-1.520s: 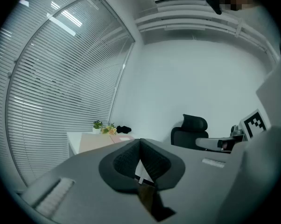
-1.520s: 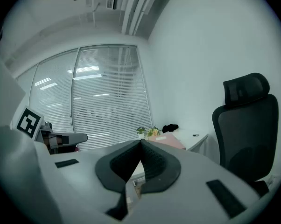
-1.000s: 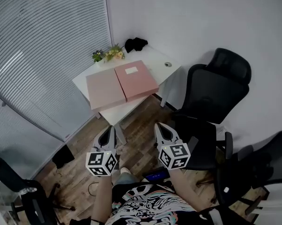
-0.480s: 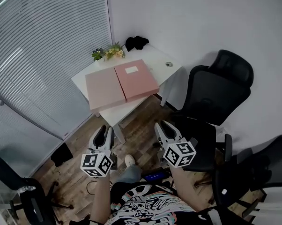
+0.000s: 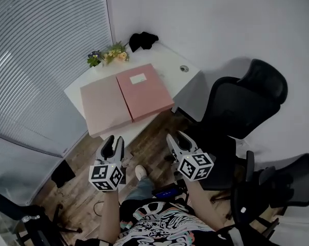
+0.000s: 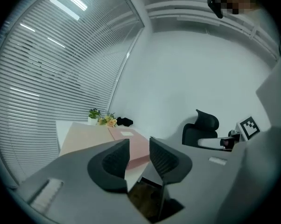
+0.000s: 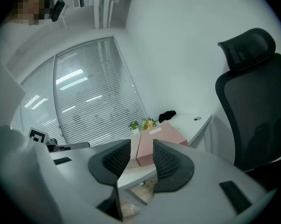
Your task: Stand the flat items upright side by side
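Two flat pink folders lie side by side on a small white table [image 5: 167, 65]: a paler one [image 5: 105, 105] on the left and a deeper pink one [image 5: 144, 90] with a white label on the right. Both grippers hang over the wooden floor, short of the table. My left gripper [image 5: 114, 143] and my right gripper [image 5: 176, 138] point toward the table, their jaws opening with nothing between them. The left gripper view shows the folders [image 6: 131, 141] beyond its jaws [image 6: 139, 152]. In the right gripper view the deeper pink folder [image 7: 161, 136] lies past the jaws [image 7: 141, 154].
A small flower pot [image 5: 105, 55] and a black cloth [image 5: 142, 39] sit at the table's far edge, a round grommet [image 5: 184, 68] on its right. Black office chairs [image 5: 242, 106] stand to the right. Window blinds [image 5: 36, 50] fill the left wall.
Both grippers' jaws have parted from shut to open. The head view has shifted, so the table sits slightly closer and more to the left.
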